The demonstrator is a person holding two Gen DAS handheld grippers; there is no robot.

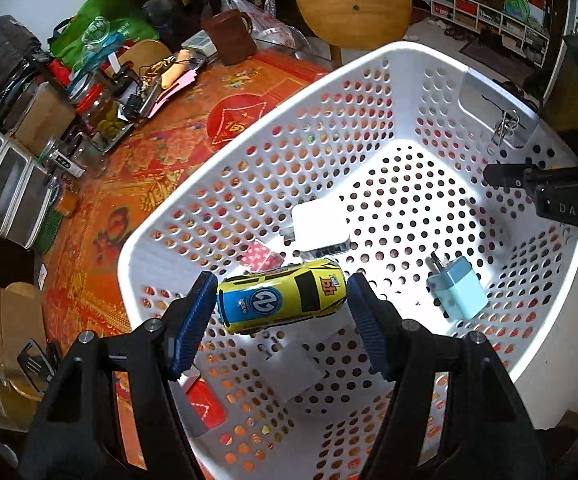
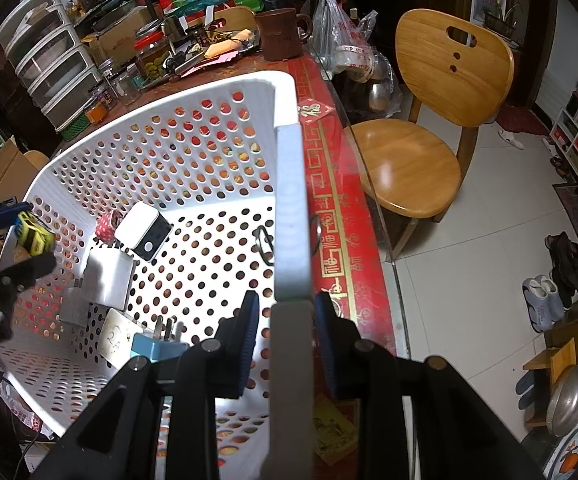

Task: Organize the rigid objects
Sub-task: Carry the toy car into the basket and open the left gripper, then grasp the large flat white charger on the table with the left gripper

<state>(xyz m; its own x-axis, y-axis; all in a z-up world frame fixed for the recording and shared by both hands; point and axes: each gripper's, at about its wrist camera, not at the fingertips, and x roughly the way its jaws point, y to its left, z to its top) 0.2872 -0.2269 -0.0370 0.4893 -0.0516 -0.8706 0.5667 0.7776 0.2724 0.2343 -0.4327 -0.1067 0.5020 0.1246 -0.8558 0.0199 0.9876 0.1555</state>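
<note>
One yellow toy car [image 1: 281,296] pinched between my left gripper's [image 1: 281,312] pads over the white basket's [image 1: 409,56] near edge, pale blue plug [image 1: 459,294] on its floor, my right gripper [image 2: 285,340] clamped on its rim.

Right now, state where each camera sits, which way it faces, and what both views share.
Left wrist: on the left gripper, looking down into the white basket; its own fingers flank the yellow toy car.
Right wrist: on the right gripper, looking along the basket's rim toward the wooden chair; its fingers straddle that rim.
Shared: basket, toy car, blue charger, brown mug.
</note>
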